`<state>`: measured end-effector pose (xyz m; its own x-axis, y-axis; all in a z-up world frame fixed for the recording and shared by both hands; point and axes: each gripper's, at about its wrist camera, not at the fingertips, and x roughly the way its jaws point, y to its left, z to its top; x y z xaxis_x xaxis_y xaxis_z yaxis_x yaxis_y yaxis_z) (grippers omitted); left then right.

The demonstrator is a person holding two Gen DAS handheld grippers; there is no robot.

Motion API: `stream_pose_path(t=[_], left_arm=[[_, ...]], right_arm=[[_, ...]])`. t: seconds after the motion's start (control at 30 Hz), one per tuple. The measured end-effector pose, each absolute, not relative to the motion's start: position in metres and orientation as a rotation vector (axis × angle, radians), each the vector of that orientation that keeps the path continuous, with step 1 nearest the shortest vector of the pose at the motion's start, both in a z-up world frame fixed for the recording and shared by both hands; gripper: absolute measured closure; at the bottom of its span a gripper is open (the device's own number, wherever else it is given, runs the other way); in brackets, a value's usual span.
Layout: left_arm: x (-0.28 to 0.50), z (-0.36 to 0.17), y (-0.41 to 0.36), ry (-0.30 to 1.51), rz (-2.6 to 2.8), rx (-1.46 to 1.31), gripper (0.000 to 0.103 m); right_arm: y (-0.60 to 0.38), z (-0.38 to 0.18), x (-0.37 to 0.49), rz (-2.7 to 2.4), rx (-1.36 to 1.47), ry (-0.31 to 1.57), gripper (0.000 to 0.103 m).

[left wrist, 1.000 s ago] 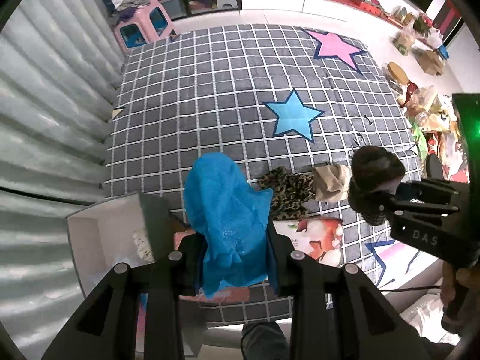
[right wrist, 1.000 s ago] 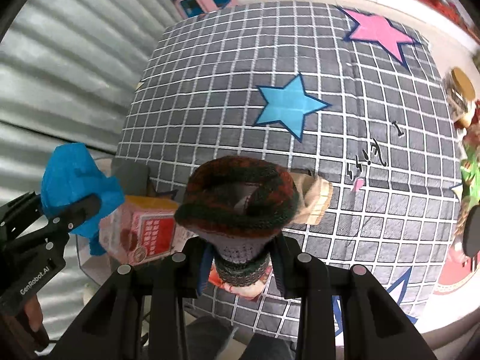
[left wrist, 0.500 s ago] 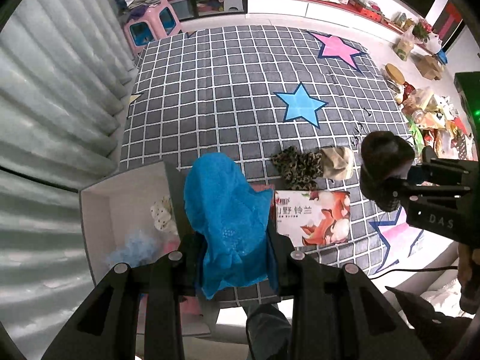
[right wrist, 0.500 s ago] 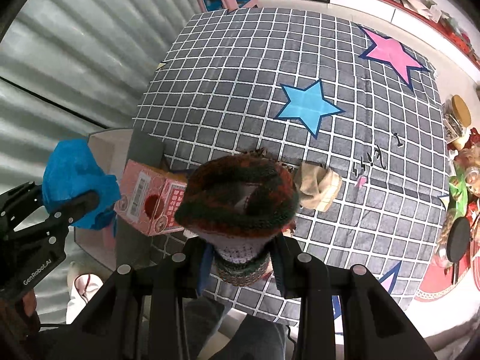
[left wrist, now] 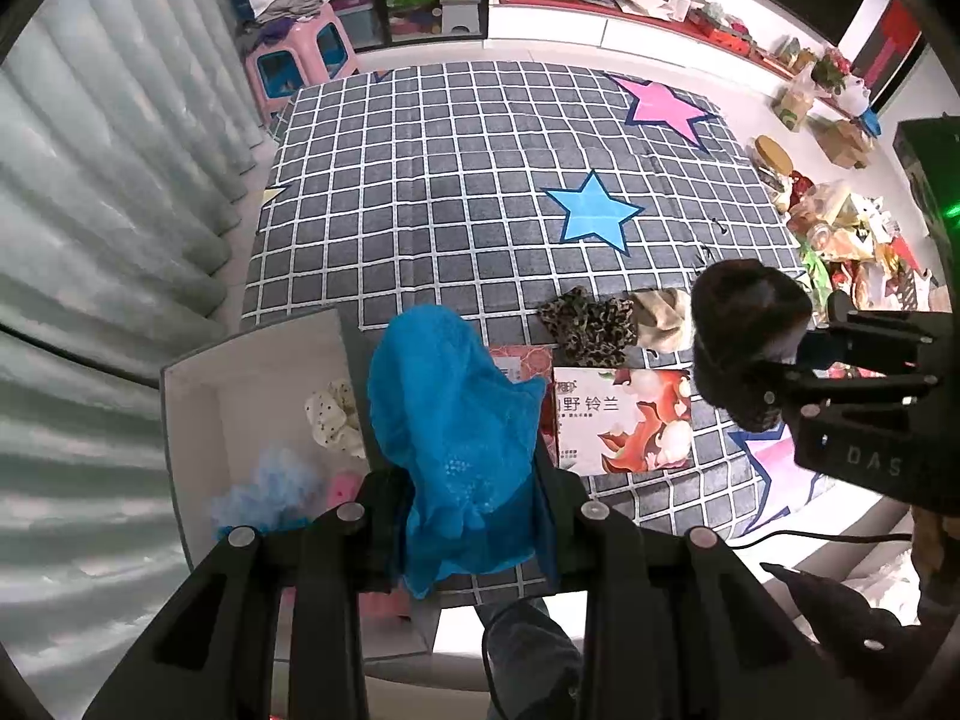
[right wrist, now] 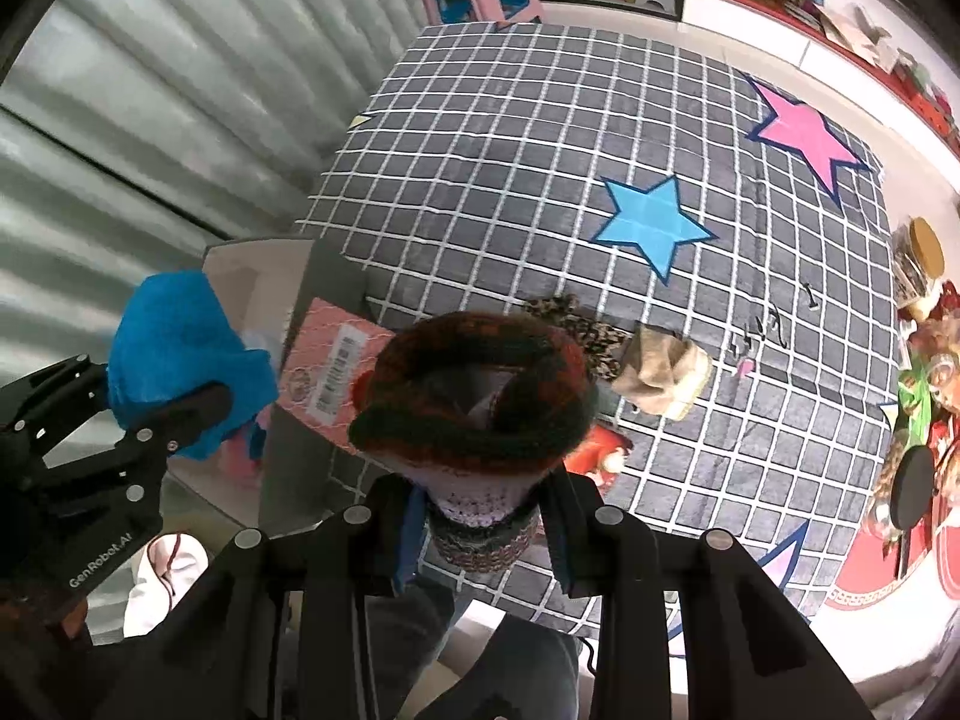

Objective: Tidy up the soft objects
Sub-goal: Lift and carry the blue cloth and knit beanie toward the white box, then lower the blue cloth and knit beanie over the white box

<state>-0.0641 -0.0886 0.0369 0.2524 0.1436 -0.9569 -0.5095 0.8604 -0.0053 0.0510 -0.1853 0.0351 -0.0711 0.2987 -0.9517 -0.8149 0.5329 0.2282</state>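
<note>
My left gripper (left wrist: 474, 516) is shut on a bright blue cloth (left wrist: 450, 420) and holds it high above the floor, over the right edge of an open white box (left wrist: 252, 354). The box holds a dotted scrunchie (left wrist: 333, 420), a pale blue fluffy piece (left wrist: 270, 492) and something pink. My right gripper (right wrist: 480, 522) is shut on a dark red-and-green knitted hat (right wrist: 474, 384), also held high. On the mat below lie a leopard-print cloth (left wrist: 591, 324) and a beige cloth (left wrist: 660, 312). The blue cloth also shows in the right wrist view (right wrist: 174, 354).
A checked grey mat (left wrist: 450, 180) with blue and pink stars covers the floor. A red printed box lid (left wrist: 624, 420) lies beside the white box. Grey curtains hang at left. A pink stool (left wrist: 300, 54) stands at the back. Clutter lines the right edge.
Both grippers have risen with their cloths still held; the mat looks farther away and the inside of the white box has come into view under my left gripper.
</note>
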Motion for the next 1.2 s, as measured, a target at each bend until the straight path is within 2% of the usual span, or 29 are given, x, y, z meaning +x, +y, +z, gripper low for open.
stream_pose_path(t=[1.2], left_arm=[[-0.188,0.023,-0.012,1.177,0.722,-0.577,0.068]], right_arm=[[-0.056,0.048,-0.063,1.263,-0.748,1.264,0.068]])
